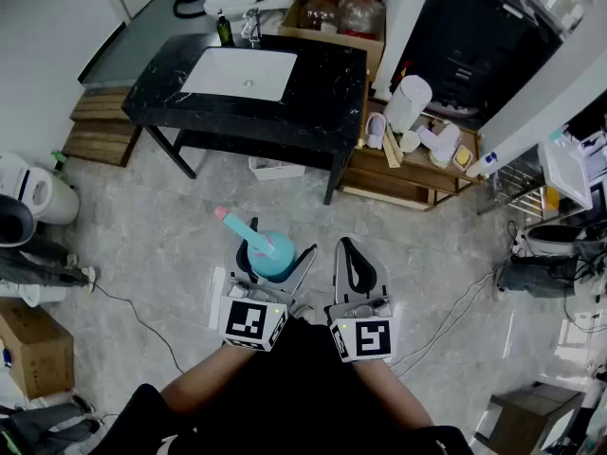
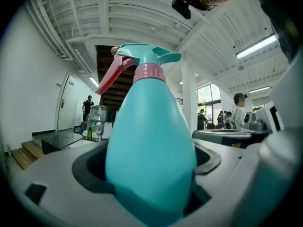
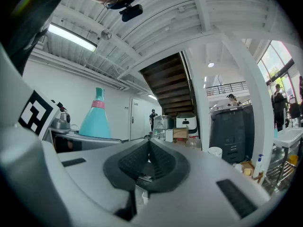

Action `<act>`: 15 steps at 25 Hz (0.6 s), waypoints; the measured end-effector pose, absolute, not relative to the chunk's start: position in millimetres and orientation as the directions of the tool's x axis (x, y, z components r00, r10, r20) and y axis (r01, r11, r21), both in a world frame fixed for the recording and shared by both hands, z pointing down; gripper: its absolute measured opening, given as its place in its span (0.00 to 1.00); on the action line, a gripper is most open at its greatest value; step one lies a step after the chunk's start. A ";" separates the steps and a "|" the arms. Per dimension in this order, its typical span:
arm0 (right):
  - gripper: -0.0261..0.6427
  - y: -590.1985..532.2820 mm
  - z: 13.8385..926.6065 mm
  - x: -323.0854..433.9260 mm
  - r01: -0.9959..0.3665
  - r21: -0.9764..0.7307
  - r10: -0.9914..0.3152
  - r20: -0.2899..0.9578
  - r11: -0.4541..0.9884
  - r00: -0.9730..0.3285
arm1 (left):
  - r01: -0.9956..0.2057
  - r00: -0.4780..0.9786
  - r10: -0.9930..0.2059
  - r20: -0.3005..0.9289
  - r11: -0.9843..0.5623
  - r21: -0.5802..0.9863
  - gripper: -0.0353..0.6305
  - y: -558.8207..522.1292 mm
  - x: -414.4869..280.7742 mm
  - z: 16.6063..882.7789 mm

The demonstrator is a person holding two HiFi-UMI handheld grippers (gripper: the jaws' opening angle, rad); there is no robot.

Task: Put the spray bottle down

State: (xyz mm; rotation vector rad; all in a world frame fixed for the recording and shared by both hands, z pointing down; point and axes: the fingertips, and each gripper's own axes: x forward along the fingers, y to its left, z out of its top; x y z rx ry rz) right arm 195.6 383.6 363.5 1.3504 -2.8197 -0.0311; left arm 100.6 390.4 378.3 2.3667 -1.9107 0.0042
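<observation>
A teal spray bottle (image 1: 272,255) with a pink collar and pink trigger stands upright between the jaws of my left gripper (image 1: 275,251), held above the grey floor. In the left gripper view the spray bottle (image 2: 151,160) fills the middle, with the jaws spread wide and closed against its broad body. My right gripper (image 1: 353,252) hangs just to the right of it, level, with its ribbed pads (image 3: 161,162) pressed together and nothing between them. From the right gripper view the bottle (image 3: 96,119) shows at the left.
A black counter (image 1: 322,74) with a white sink (image 1: 237,72) stands ahead. To its right sits a low wooden shelf (image 1: 417,173) with cups and jugs. A cardboard box (image 1: 38,344) sits at the left, and a cable (image 1: 133,316) crosses the floor.
</observation>
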 end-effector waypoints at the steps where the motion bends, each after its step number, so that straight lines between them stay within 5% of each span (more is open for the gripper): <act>1: 0.06 385.2 362.3 199.6 -0.775 0.008 -0.775 0.000 0.632 -0.632 | -0.976 0.212 -0.975 0.062 -0.207 0.074 0.76 391.4 105.1 378.4; 15: 0.06 350.7 364.5 234.1 -0.820 -0.045 -0.821 -0.016 0.571 -0.571 | -0.981 0.190 -0.980 0.065 -0.187 0.047 0.76 367.2 94.1 385.9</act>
